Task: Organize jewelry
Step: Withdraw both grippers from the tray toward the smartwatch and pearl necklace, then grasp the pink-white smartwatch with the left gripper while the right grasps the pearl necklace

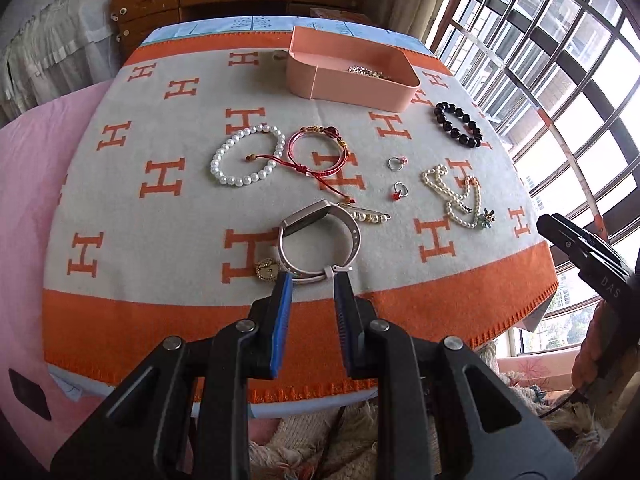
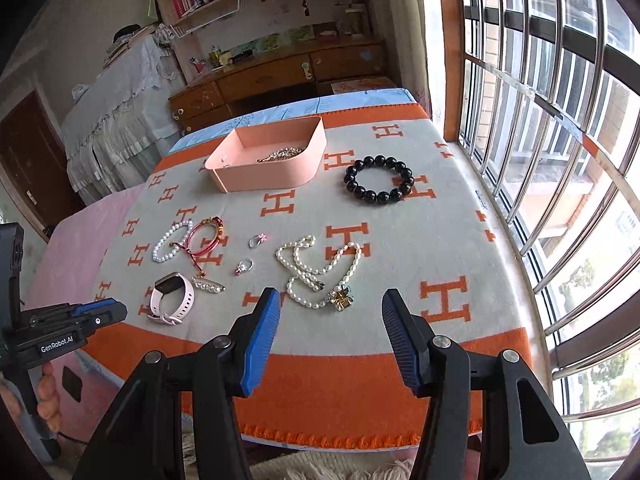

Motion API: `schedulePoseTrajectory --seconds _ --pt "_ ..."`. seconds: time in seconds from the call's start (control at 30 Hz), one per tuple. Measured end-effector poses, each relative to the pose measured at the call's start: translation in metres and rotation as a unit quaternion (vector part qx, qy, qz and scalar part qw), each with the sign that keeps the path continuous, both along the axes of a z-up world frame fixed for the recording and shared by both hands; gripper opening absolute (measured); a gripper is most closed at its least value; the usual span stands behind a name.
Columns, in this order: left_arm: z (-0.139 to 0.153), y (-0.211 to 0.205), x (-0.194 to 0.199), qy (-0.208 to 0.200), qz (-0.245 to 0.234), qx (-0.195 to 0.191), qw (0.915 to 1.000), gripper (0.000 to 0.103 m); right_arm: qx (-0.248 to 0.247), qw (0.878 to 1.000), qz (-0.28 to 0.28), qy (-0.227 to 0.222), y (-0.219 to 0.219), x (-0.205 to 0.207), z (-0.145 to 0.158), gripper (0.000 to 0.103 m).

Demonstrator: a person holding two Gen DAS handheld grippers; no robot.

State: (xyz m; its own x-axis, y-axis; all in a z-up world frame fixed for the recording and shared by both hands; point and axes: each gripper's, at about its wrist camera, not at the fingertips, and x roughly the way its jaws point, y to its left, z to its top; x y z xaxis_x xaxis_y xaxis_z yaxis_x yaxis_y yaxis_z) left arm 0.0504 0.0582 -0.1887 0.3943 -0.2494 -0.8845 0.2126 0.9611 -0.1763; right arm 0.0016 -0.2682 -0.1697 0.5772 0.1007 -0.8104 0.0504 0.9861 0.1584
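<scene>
Both tools hang parted and empty over the tabletop (image 2: pixel 500 240), the left tool (image 1: pixel 313 280) at the strap of the pink watch (image 1: pixel 320 236) and the right tool (image 2: pixel 330 306) spread wider, with the pearl necklace (image 2: pixel 320 268) at twelve o'clock of it.

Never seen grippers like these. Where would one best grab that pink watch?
I'd pinch the pink watch by its strap's near arc, coming from the table's near edge: it stands on edge as an open loop, and the left gripper is already open there.
</scene>
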Motion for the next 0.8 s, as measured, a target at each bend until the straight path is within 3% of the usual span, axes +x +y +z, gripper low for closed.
schedulePoseTrajectory --seconds 0.27,0.4,0.53,0.8 --pt "-0.020 -0.014 0.022 0.008 -0.046 0.017 0.9987 0.019 0.013 0.999 0.008 0.039 0.001 0.029 -0.035 0.054" --pt "-0.025 -0.031 0.017 0.000 -0.095 0.024 0.9951 0.019 0.014 0.999 0.009 0.050 -0.002 0.037 -0.049 0.054" --pt "-0.029 -0.050 0.010 -0.009 -0.159 0.045 0.9863 0.019 0.022 0.998 0.007 0.056 -0.007 0.044 -0.057 0.054" --pt "-0.043 -0.060 0.014 -0.021 -0.226 0.143 0.9634 0.019 0.024 0.998 0.010 0.058 -0.010 0.050 -0.065 0.054"
